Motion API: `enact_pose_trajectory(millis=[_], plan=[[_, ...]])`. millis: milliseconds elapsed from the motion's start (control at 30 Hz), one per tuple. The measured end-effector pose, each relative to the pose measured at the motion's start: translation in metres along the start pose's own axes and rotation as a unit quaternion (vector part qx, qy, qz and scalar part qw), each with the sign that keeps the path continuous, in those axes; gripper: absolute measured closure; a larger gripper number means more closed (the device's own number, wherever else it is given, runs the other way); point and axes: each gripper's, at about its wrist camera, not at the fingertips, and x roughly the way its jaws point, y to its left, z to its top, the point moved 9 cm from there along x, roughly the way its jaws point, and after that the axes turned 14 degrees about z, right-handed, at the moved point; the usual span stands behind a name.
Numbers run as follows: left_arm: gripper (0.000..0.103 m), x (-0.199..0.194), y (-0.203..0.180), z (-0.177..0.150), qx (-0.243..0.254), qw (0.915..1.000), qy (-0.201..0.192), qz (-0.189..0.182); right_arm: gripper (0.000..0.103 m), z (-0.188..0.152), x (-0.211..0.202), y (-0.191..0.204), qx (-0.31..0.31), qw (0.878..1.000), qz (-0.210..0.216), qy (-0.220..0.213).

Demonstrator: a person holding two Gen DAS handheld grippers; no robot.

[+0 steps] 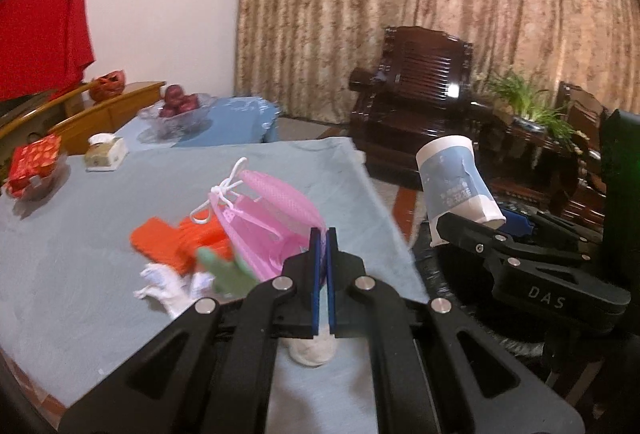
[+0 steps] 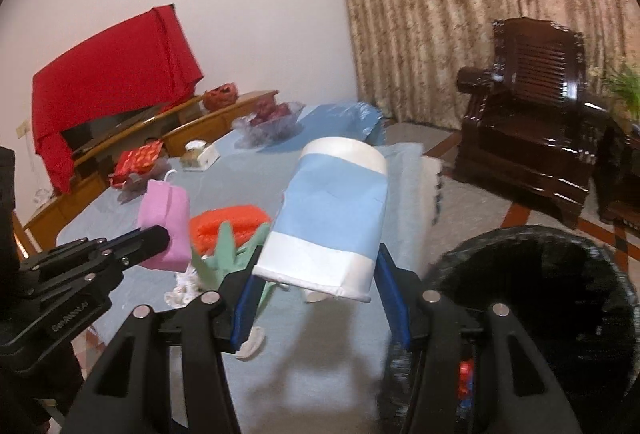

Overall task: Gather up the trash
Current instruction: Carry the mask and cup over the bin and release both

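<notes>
My right gripper (image 2: 316,274) is shut on a blue and white paper cup (image 2: 332,218) and holds it tilted above the table's right edge, beside a black-lined trash bin (image 2: 536,298). The cup also shows in the left wrist view (image 1: 458,181), held by the right gripper (image 1: 472,230). My left gripper (image 1: 323,234) is shut and empty above the table. Below it lies a white crumpled wad (image 1: 314,352). On the blue cloth lie a pink mesh pouch (image 1: 272,209), an orange piece (image 1: 176,240), green paper (image 1: 226,268) and white crumpled tissue (image 1: 164,284).
A glass bowl of red fruit (image 1: 178,109), a tissue box (image 1: 105,151) and a red packet (image 1: 34,163) stand at the table's far side. A dark wooden armchair (image 1: 416,101) and a potted plant (image 1: 528,101) stand beyond the right edge.
</notes>
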Motion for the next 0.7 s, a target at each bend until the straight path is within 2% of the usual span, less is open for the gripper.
enact_pose_trajectory(millis=[400,700], plan=[[0.101,0.016,-0.096,0.004,0.037,0.9957,0.005,-0.085,0.049,-0.011,-0.076,-0.069,0.031,0.995,-0.088,-0.020],[0.101,0.036,-0.161,-0.003,0.064,0.9886,0.026,-0.133,0.049,-0.029,-0.108,-0.121,0.056,0.988,-0.147,-0.013]])
